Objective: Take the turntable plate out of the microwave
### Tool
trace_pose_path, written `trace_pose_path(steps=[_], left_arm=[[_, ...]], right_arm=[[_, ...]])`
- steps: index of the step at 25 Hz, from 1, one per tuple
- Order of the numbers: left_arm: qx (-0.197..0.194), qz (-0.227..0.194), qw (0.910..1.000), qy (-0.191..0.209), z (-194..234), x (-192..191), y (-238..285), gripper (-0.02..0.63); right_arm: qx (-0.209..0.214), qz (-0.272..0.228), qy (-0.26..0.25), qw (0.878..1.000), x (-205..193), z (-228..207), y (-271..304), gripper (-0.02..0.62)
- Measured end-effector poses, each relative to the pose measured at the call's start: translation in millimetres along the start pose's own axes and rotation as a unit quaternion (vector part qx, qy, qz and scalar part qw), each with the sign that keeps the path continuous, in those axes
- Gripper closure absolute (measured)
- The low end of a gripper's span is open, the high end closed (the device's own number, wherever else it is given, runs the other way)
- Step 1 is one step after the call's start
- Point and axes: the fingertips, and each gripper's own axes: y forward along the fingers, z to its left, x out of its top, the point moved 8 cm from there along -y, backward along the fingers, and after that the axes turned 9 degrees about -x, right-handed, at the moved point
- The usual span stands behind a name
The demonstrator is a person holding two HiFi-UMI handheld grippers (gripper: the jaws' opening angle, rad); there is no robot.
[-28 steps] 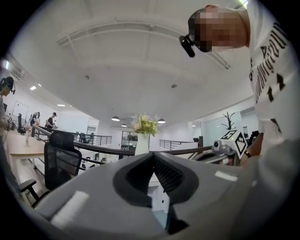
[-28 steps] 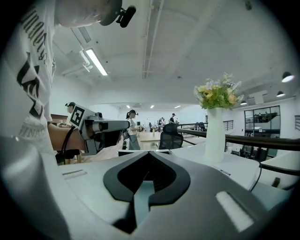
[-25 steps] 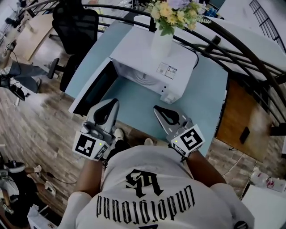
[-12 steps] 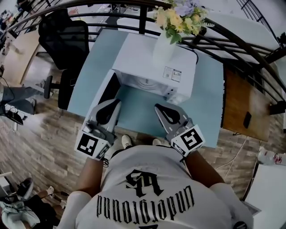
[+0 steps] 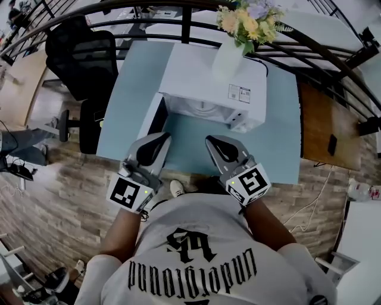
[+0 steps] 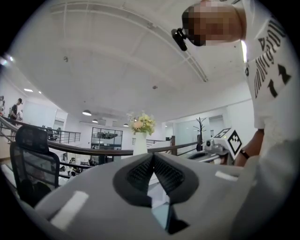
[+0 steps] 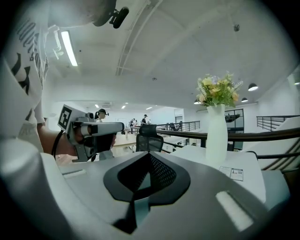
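The white microwave [image 5: 209, 80] stands on the light blue table [image 5: 132, 77] with its door [image 5: 156, 117] swung open to the left. Inside the opening a pale round turntable plate [image 5: 200, 108] shows only partly. My left gripper [image 5: 164, 137] and my right gripper [image 5: 211, 141] hover side by side in front of the opening, short of it. Both are shut with nothing between the jaws. In the left gripper view the jaws [image 6: 152, 157] meet at the tips; the right gripper view shows its jaws [image 7: 149, 157] closed too.
A white vase of flowers [image 5: 231, 52] stands on top of the microwave. A black office chair [image 5: 83, 53] is left of the table, a dark railing [image 5: 178, 6] curves behind it, and a wooden side table [image 5: 318, 122] with a phone [image 5: 332, 144] is at the right.
The person has turned to face the microwave squarely, and both grippers have moved closer to its open front. Both stay shut and empty.
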Motion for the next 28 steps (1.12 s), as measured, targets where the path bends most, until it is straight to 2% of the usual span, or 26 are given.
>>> trace_pose_path(steps=[3,11,15,19,24,28], left_arm=[[-0.001,-0.006,0.9998,0.018,6.3,-4.8,0.6,0.556],[-0.012,0.007,0.9998,0.013,12.9,-23.8,31.1,0.555],[0.000,0.007,1.0000,0.003,21.7,-44.0,52.1,0.555],[0.007,0.031,0.9991,-0.030,24.7,-60.1,72.6,0.555],[0.021,0.048,0.9983,-0.027,31.5,-85.0,91.6,0.555],[0.036,0.056,0.9972,-0.033,41.3,-110.8,104.3,0.555]], right_arm=[[-0.017,0.000,0.010,1.000,-0.8,-5.5,4.0,0.592],[-0.030,0.016,0.036,0.999,-17.4,-37.6,15.6,0.591],[-0.032,0.039,0.056,0.997,-40.7,-57.2,26.1,0.591],[-0.026,0.070,0.091,0.993,-66.0,-73.5,36.2,0.590],[-0.012,0.111,0.108,0.988,-104.0,-85.1,55.4,0.568],[-0.004,0.131,0.146,0.981,-135.3,-93.5,73.9,0.554]])
